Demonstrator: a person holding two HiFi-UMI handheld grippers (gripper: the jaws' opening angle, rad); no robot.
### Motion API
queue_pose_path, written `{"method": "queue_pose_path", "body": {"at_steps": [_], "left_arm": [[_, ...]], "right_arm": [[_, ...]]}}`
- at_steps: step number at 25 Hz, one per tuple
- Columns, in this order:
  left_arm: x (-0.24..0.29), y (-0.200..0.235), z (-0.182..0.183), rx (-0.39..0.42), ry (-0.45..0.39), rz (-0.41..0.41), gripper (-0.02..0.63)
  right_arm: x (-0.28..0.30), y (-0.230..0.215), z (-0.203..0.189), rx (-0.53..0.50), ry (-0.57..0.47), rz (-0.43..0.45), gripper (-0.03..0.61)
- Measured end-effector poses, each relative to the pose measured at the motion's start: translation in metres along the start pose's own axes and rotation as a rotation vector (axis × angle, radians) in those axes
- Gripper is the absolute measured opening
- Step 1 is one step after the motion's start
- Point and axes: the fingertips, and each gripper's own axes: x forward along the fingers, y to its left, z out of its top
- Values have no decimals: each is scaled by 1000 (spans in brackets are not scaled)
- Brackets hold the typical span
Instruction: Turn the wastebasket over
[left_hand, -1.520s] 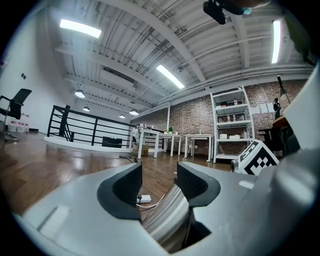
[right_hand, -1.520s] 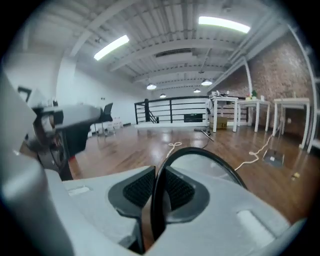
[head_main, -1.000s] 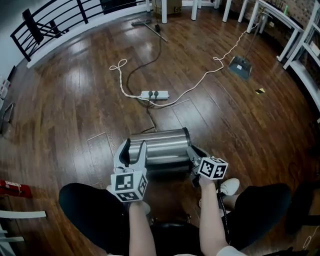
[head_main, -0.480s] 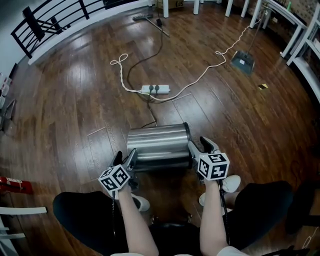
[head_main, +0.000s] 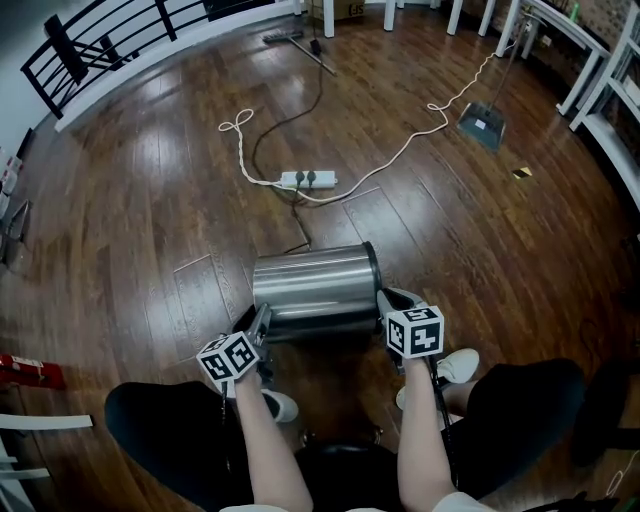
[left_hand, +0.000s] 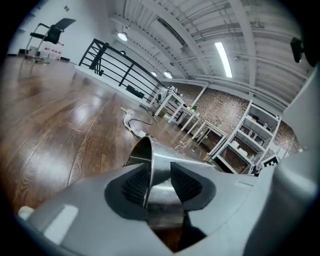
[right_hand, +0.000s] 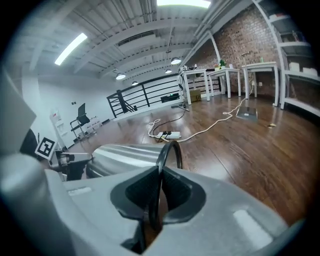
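A steel wastebasket (head_main: 315, 285) lies on its side on the wooden floor, just in front of the person's knees. Its black rim (right_hand: 167, 150) is at the right end, and my right gripper (head_main: 388, 300) is shut on that rim, both pads pressed to the ring. My left gripper (head_main: 262, 322) is low at the basket's left end. There the thin steel edge (left_hand: 144, 155) stands between its jaws. The jaws are closing; one pad (left_hand: 136, 182) lies against the edge, and a gap shows at the other pad.
A power strip (head_main: 308, 180) with a white cord (head_main: 440, 120) lies on the floor beyond the basket. A dustpan (head_main: 482, 130) sits far right near white shelving (head_main: 600, 100). A black railing (head_main: 120, 40) runs along the far left. The person's shoe (head_main: 460, 368) is beside my right gripper.
My left gripper has dropped from above the basket to its left end and narrowed around the steel edge. My right gripper opened, then closed on the black rim.
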Motion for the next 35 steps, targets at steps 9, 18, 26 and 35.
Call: {"method": "queue_pose_path", "body": {"at_steps": [9, 18, 26, 35], "left_arm": [[14, -117, 76, 451, 11, -119, 91], [51, -269, -23, 1404, 167, -233, 78], [26, -278, -127, 1524, 177, -262, 49], [28, -271, -130, 1485, 131, -235, 58]], "right_arm": [[-4, -47, -27, 347, -6, -23, 12], [42, -41, -178, 856, 125, -9, 6], [20, -89, -171, 891, 18, -89, 25], [-24, -61, -96, 541, -160, 13, 76]]}}
